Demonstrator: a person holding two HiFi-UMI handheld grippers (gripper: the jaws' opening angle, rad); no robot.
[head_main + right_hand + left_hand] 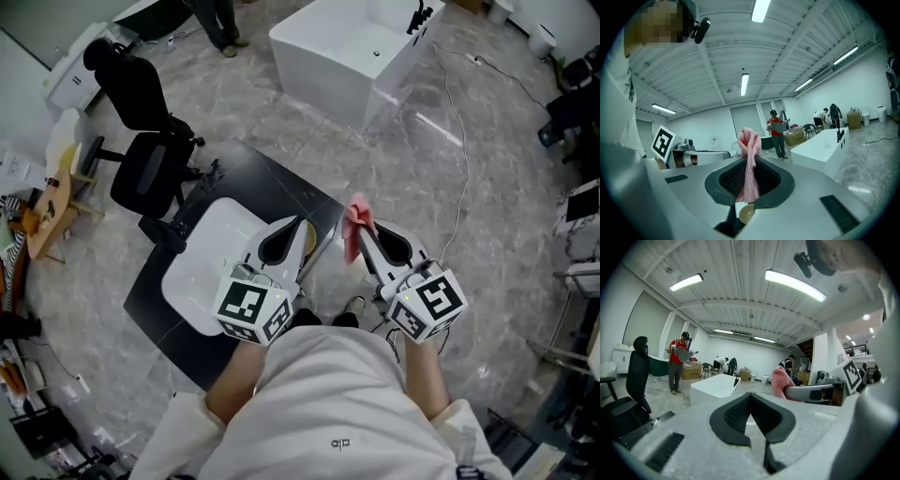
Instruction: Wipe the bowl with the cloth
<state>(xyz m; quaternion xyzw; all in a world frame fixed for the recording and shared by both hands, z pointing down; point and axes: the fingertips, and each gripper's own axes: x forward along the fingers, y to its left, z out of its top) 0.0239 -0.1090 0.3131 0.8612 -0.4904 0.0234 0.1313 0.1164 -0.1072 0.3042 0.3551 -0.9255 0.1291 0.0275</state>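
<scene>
Now | right hand-held gripper [751,161] pinches cloth [748,138] | left hand-held gripper [750,394] closed, empty | advice: hold pinch firm, steady bowl [308,242] beneath left.

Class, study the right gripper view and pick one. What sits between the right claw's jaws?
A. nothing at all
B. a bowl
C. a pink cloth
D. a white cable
C: in the right gripper view, the right claw is shut on the pink cloth, which runs between its dark pads and sticks out past the tips.
</scene>
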